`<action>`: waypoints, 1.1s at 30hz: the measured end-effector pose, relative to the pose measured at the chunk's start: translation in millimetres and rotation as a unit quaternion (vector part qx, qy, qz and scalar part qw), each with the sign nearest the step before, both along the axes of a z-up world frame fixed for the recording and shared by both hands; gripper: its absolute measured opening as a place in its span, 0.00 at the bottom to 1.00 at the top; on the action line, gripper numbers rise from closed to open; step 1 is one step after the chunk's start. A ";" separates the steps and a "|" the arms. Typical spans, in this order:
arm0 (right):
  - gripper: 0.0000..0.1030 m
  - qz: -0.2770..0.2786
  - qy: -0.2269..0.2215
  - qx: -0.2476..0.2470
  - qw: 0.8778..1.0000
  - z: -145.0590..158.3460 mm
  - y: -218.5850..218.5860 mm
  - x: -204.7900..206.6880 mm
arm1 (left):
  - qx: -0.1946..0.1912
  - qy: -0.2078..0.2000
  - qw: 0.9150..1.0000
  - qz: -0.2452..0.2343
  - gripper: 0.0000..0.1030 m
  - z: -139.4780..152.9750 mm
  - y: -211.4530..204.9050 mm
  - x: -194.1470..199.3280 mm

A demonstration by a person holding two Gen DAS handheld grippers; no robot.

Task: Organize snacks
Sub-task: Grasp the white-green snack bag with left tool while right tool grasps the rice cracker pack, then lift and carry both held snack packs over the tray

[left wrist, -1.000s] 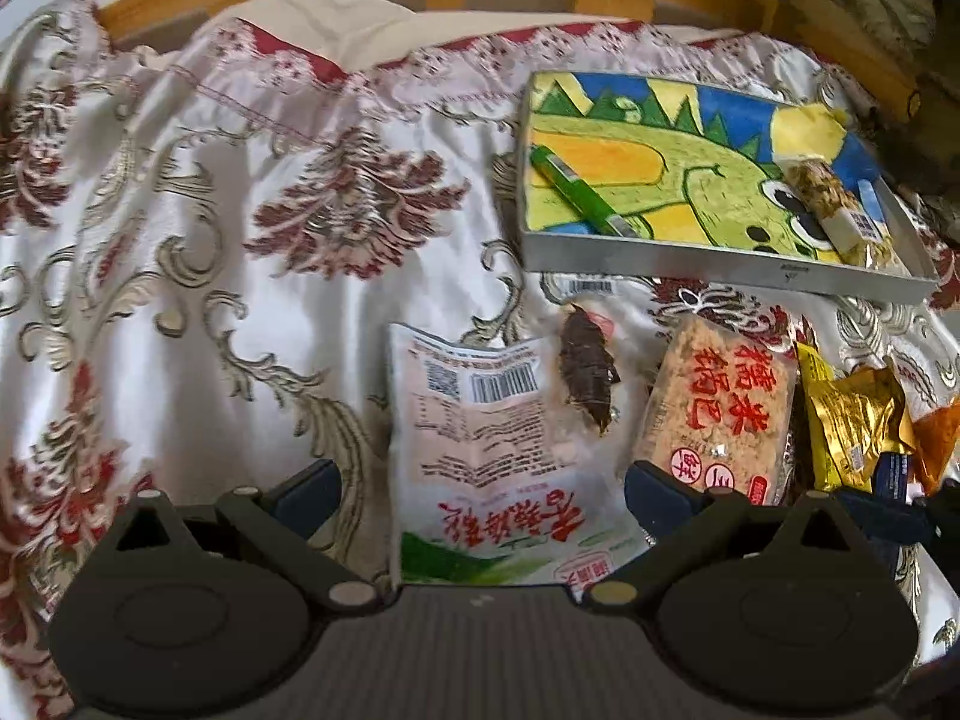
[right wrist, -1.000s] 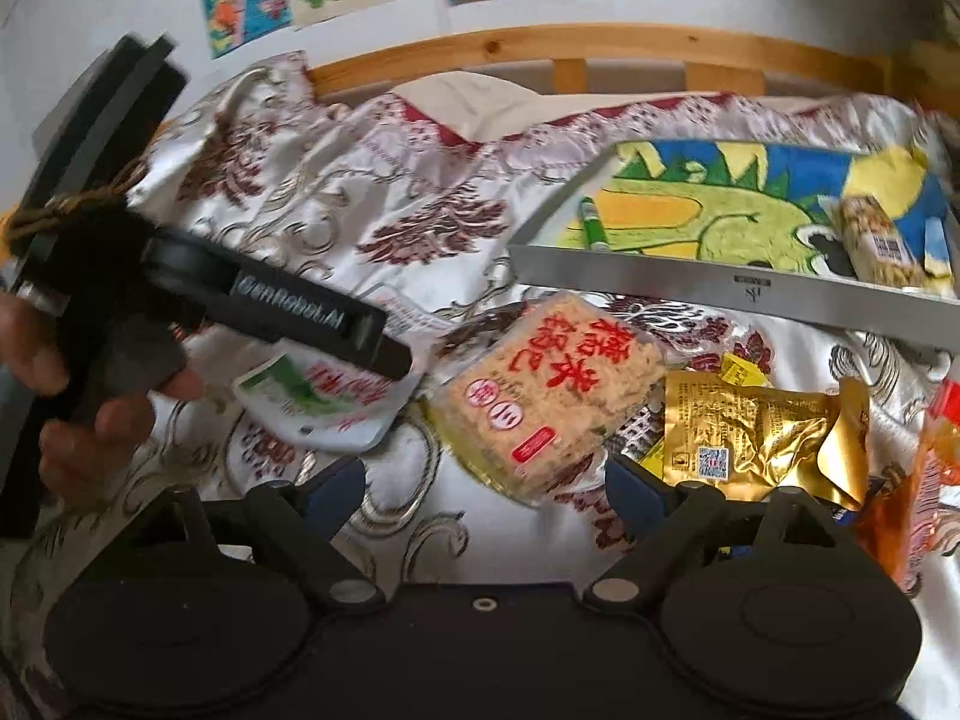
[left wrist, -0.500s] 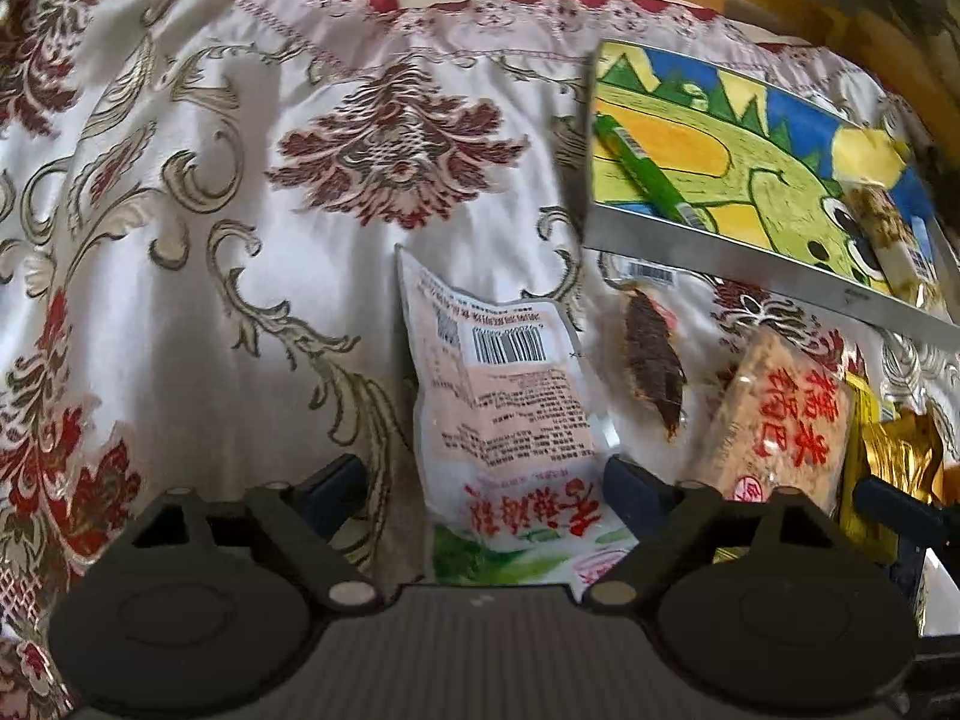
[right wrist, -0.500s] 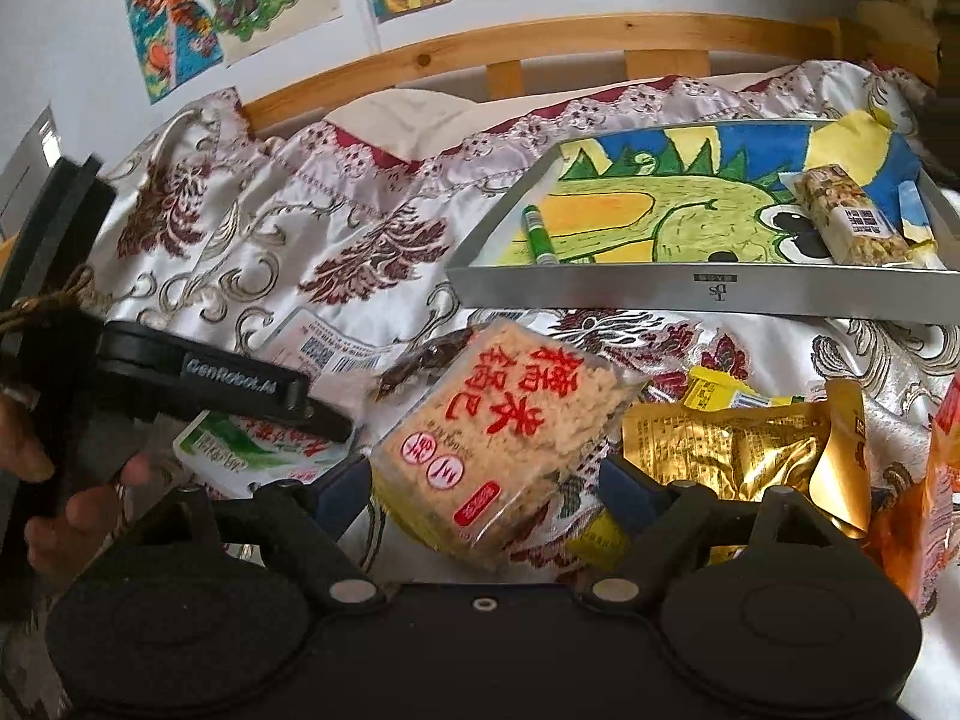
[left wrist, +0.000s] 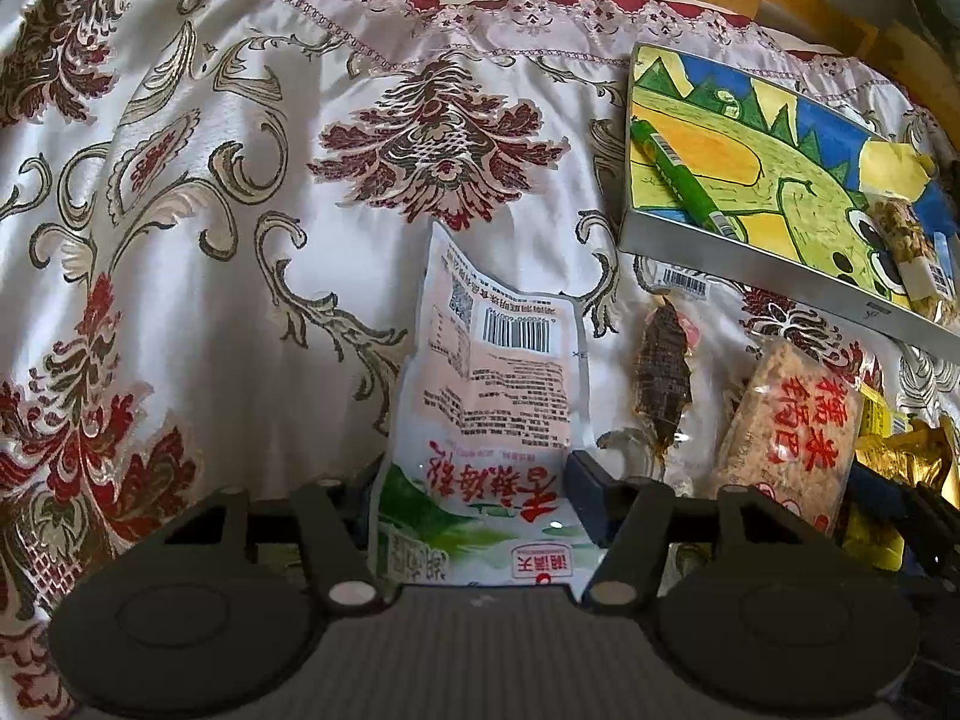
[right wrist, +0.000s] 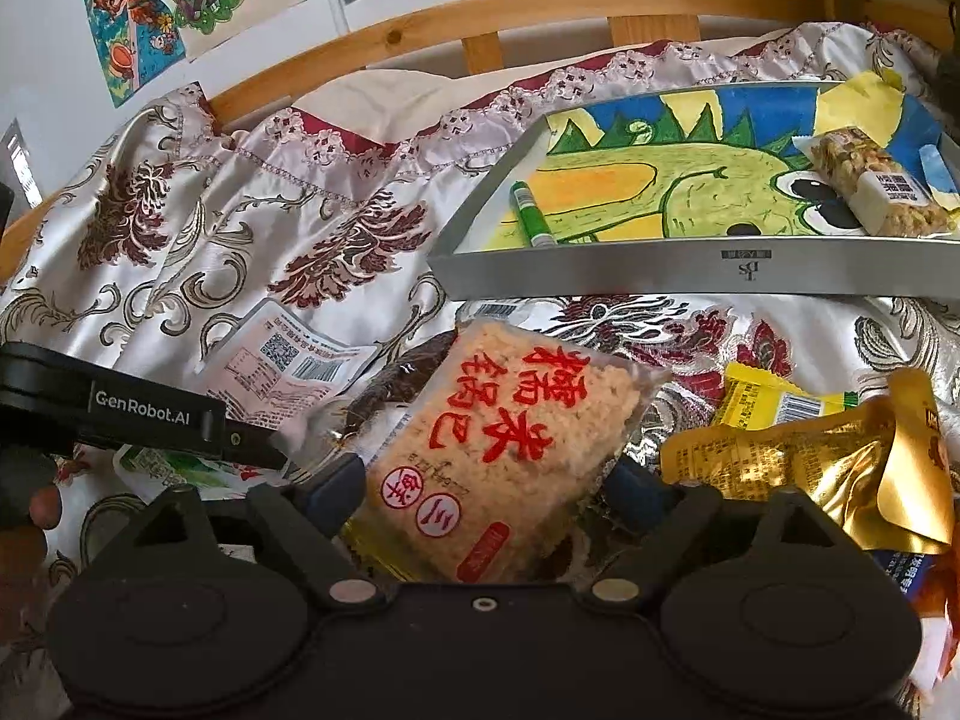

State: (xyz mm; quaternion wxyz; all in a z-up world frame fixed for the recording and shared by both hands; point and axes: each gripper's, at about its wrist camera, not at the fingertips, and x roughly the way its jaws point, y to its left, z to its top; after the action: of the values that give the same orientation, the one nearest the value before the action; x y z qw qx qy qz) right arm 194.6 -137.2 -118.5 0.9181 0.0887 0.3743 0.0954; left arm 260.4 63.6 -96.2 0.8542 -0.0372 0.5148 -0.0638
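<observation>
A bed covered with a white satin bedspread (left wrist: 252,252) patterned in dark red and gold holds a scatter of snack packets; behind it runs a wooden headboard (right wrist: 540,6), with children's drawings (right wrist: 180,6) taped to the wall above.

The left gripper (left wrist: 474,495) sits low over a white snack pouch (left wrist: 498,396) printed with a barcode and red Chinese characters; its fingers lie on either side of the pouch's lower end, close against its edges, though whether they actually press it cannot be told.

The right gripper (right wrist: 486,495) reaches over a clear-wrapped rice cracker block (right wrist: 504,450) with red characters; its fingers are apart on either side of the block's near end, and contact is unclear.

Between pouch and cracker block lies a dark dried snack in clear wrap (left wrist: 663,384); to the right of the cracker block are a crumpled gold foil packet (right wrist: 822,474) and a yellow packet (right wrist: 774,402) just behind it.

Further back rests a silver tray (right wrist: 660,273) lined with a bright green dinosaur drawing; inside it lie a green marker (right wrist: 531,216) at the left and a nut bar (right wrist: 870,186) at the right.
</observation>
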 end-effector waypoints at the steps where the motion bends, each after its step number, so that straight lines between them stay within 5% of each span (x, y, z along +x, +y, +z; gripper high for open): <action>1: 0.69 -0.005 -0.001 -0.007 1.000 1.9 0.4 -0.8 | 0.000 -0.002 1.000 -0.001 0.58 0.4 0.2 -1.1; 6: 0.47 -0.023 0.017 0.033 0.999 7.7 -13.7 -1.5 | 0.002 -0.001 1.000 -0.001 0.50 5.2 0.6 -11.3; 17: 0.37 0.000 0.065 0.050 0.997 17.9 -18.3 -31.4 | 0.009 0.028 1.000 -0.001 0.41 14.4 -1.9 -49.9; 27: 0.54 0.002 0.081 0.054 0.995 13.5 -19.2 -28.0 | 0.010 0.007 1.000 0.028 0.78 14.3 5.4 -32.5; 33: 0.67 0.010 0.072 0.046 0.996 12.0 -14.1 -25.3 | 0.021 0.009 1.000 0.002 0.87 2.0 -10.9 -10.3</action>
State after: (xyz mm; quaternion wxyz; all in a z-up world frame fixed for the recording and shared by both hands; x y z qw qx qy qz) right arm 169.3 -151.3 -106.5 0.8827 0.1334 0.4355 0.1153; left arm 250.1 52.7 -94.2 0.8504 -0.0203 0.5233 -0.0512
